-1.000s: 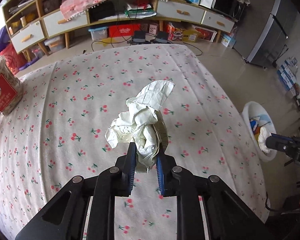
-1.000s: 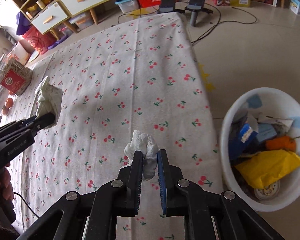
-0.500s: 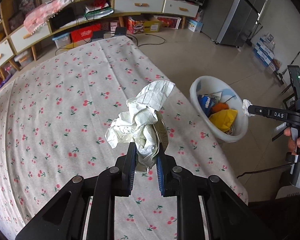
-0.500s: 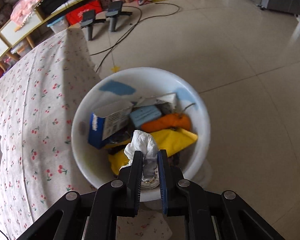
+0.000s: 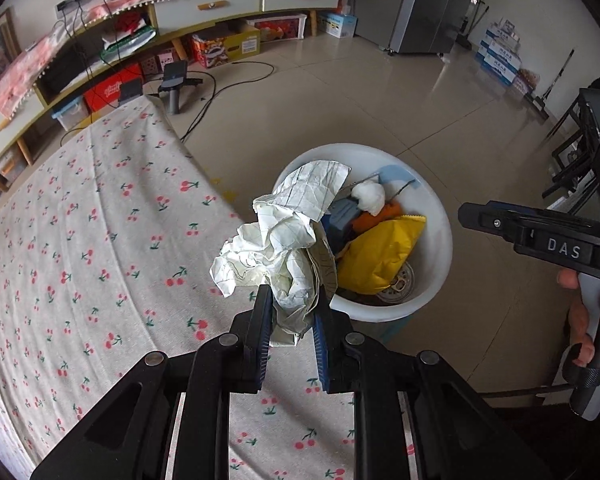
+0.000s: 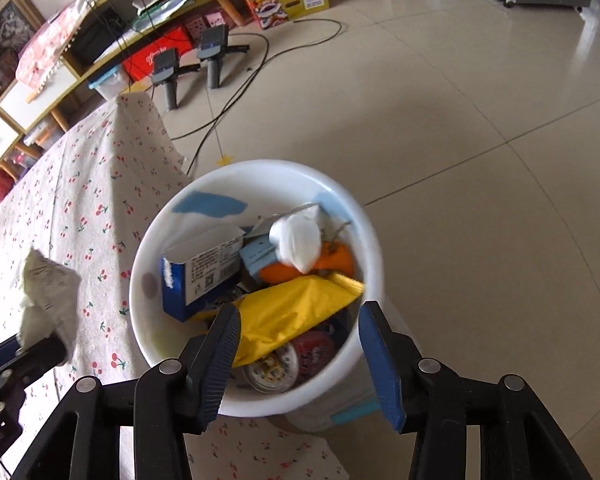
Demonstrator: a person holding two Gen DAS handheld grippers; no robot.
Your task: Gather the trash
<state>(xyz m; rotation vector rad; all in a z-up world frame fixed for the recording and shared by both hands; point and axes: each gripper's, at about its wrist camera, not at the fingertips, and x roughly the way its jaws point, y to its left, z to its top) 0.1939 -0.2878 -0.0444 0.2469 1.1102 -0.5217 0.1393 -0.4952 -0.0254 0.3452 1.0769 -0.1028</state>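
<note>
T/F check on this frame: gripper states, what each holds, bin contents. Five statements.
1. The left hand-held gripper is shut on crumpled paper. True.
2. The right hand-held gripper grips a tissue. False: its jaws have just been opening, with nothing between them.
3. The white tissue wad lies in the white bin. True.
4. The bin is empty. False: it also holds a yellow bag.
5. The bin sits on the tablecloth. False: on the floor.
</note>
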